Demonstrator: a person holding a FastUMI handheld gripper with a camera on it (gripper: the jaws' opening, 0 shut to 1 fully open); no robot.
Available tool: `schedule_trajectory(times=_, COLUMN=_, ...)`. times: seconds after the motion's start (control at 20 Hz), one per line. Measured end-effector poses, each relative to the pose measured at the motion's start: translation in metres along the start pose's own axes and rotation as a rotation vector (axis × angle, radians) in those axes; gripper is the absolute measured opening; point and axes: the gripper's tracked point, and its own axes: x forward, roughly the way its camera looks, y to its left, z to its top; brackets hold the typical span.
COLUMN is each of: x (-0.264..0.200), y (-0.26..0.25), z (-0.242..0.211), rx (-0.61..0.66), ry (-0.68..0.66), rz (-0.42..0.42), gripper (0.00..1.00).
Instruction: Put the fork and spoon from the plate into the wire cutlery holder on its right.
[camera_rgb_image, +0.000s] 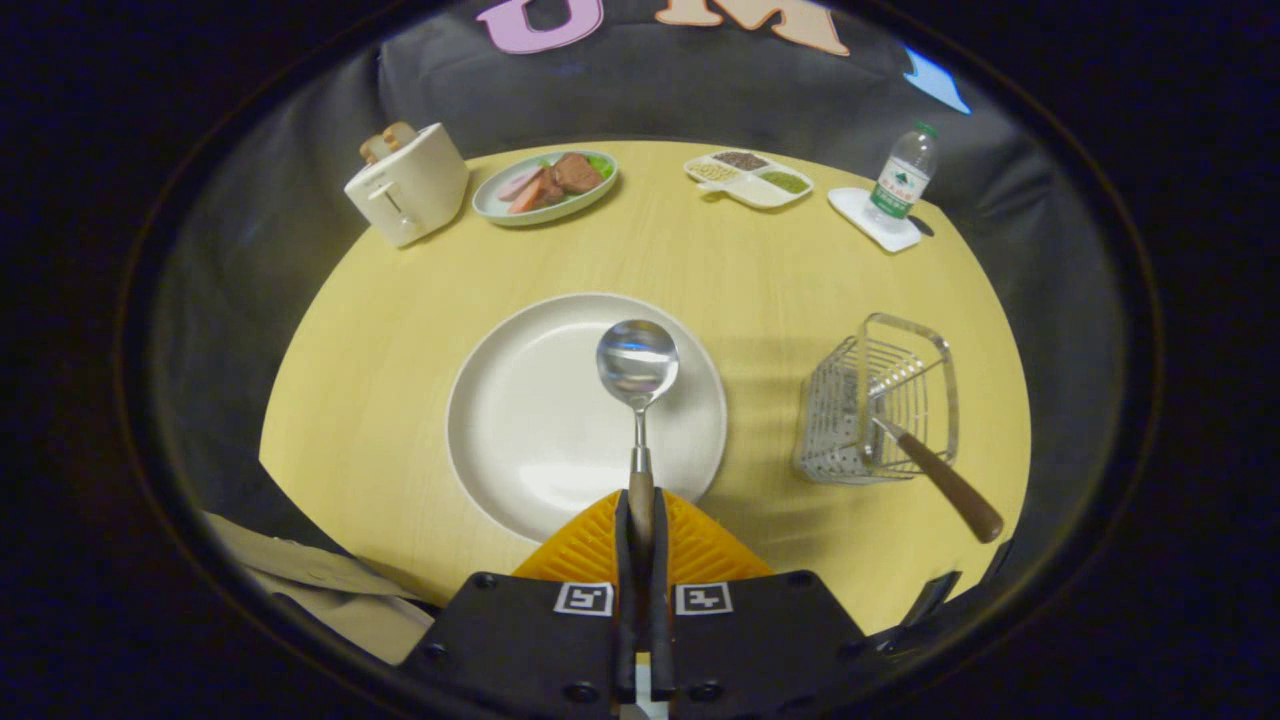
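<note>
My gripper (641, 512) is shut on the brown wooden handle of the spoon (637, 365). The spoon's shiny bowl sticks out ahead of the fingers, held over the white plate (520, 420), which lies on the yellow table just beyond them. To the plate's right stands the wire cutlery holder (880, 400). The fork (945, 485) rests in it head down, and its brown handle leans out over the holder's near rim toward me.
At the table's far side stand a white toaster (408, 185) with bread, a plate of sliced meat (545, 185), a divided snack tray (748, 177) and a water bottle (903, 178) on a white coaster. A person's beige sleeve (320, 585) lies left of the gripper.
</note>
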Motion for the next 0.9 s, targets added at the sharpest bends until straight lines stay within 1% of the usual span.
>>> schedule_trajectory(times=0.15, x=-0.016, y=-0.026, z=0.007, rx=0.008, ry=-0.012, rz=-0.025, gripper=0.09)
schedule_trajectory(times=0.45, x=-0.043, y=-0.072, z=0.009, rx=0.019, ry=0.001, rz=-0.063, gripper=0.09)
schedule_trajectory(times=0.6, x=-0.050, y=-0.097, z=0.010, rx=0.012, ry=0.007, rz=-0.103, gripper=0.09)
schedule_trajectory(times=0.9, x=-0.049, y=-0.125, z=0.004, rx=0.058, ry=0.055, rz=-0.114, gripper=0.09)
